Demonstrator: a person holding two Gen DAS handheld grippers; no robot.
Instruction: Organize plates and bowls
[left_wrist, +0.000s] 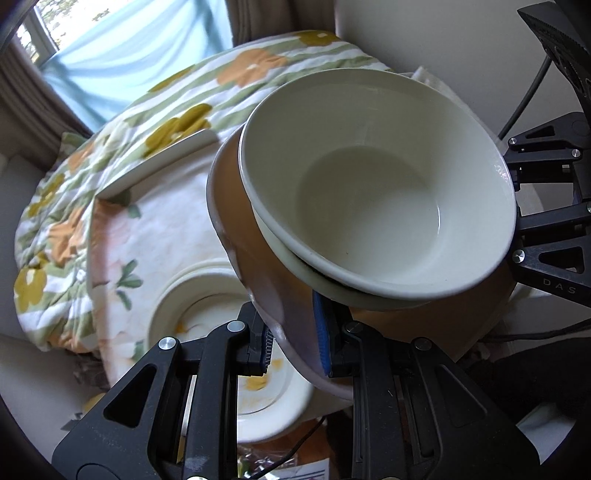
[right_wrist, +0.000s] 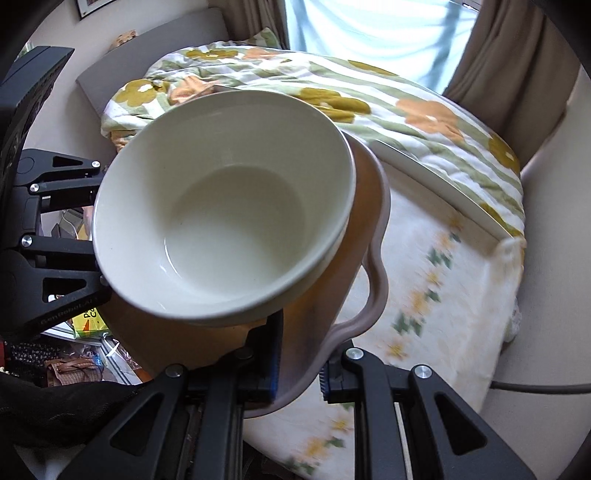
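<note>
Plainly, cream bowls (left_wrist: 376, 195) sit nested on a wavy-rimmed tray (right_wrist: 373, 258).

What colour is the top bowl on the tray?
Plain cream-white bowl, clearest in the right wrist view.

My left gripper (left_wrist: 295, 345) and right gripper (right_wrist: 297, 363) clamp opposite rims of the tray (right_wrist: 373, 236) carrying stacked bowls (left_wrist: 376, 192), above the plate (left_wrist: 207, 325) on the bed (right_wrist: 443, 258) below.

Glossy glazed ceramic bowl (left_wrist: 380, 184), smooth matt tray (right_wrist: 369, 236), soft quilted floral cloth (left_wrist: 74, 206).
</note>
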